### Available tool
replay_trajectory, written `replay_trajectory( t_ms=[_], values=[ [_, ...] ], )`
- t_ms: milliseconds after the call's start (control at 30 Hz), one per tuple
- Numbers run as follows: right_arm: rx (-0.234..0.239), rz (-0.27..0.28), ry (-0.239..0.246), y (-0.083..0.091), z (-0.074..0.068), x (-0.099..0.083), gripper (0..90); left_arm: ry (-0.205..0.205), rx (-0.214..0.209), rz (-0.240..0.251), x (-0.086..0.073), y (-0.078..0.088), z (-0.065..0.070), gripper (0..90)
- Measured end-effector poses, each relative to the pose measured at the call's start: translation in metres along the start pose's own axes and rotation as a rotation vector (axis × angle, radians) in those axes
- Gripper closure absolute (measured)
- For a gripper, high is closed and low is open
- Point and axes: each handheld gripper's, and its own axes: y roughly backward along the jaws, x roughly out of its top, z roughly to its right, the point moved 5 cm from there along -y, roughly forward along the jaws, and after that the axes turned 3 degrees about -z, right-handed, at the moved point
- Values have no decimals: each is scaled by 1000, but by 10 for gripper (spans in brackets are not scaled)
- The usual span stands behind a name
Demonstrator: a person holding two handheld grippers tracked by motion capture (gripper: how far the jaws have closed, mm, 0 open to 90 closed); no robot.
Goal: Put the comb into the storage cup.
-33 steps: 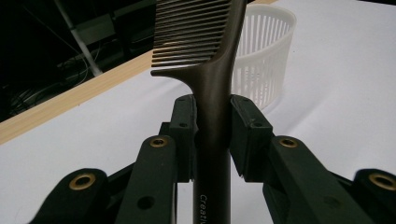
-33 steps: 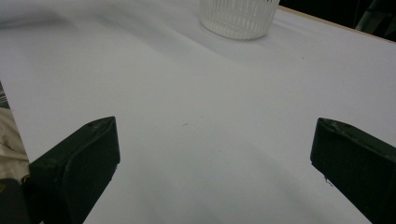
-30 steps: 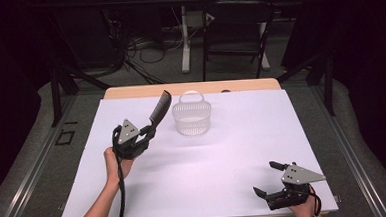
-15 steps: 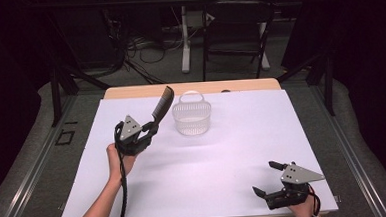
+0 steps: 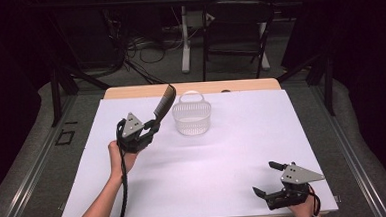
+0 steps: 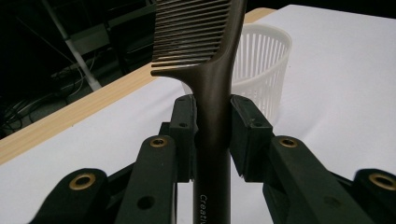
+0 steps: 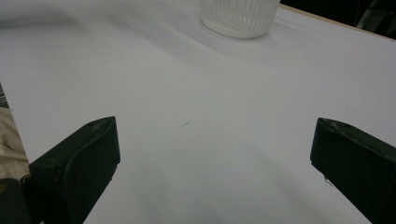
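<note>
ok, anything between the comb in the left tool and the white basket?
Nothing visible. The left tool is shut on the comb, its toothed end raised beside the basket's left rim. The white table surface around the basket is bare, and the right tool sits open at the near edge.

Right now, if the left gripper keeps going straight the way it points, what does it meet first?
Probably the basket. The left gripper is shut on the comb, whose teeth end leads toward the basket's near wall and rim. Depth is unclear, and in the high view the comb tip sits just left of the basket, so it might slip past.
</note>
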Motion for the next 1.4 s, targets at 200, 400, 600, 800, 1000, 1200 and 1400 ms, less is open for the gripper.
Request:
replay_trajectory(
  t_ms=[200, 400, 600, 800, 1000, 1200, 1400],
  values=[
    [1, 0, 2, 0, 0, 0, 11, -5, -5, 3, 4, -4, 1, 723],
    [-1, -2, 0, 1, 1, 0, 11, -20, -7, 8, 12, -5, 1, 723],
    [-1, -1, -1, 0, 1, 0, 11, -29, -8, 12, 19, -6, 0, 723],
    [-3, -4, 2, 1, 1, 0, 11, -34, -7, 21, 24, -9, 1, 723],
    [-1, 5, 0, 1, 1, 0, 11, -43, -9, 25, 30, -12, 2, 723],
    [-1, 3, 1, 1, 1, 0, 11, -58, -12, 26, 36, -14, 5, 723],
    [0, 6, -1, 1, 0, 1, 12, -57, -16, 28, 40, -15, 6, 723]
  ],
)
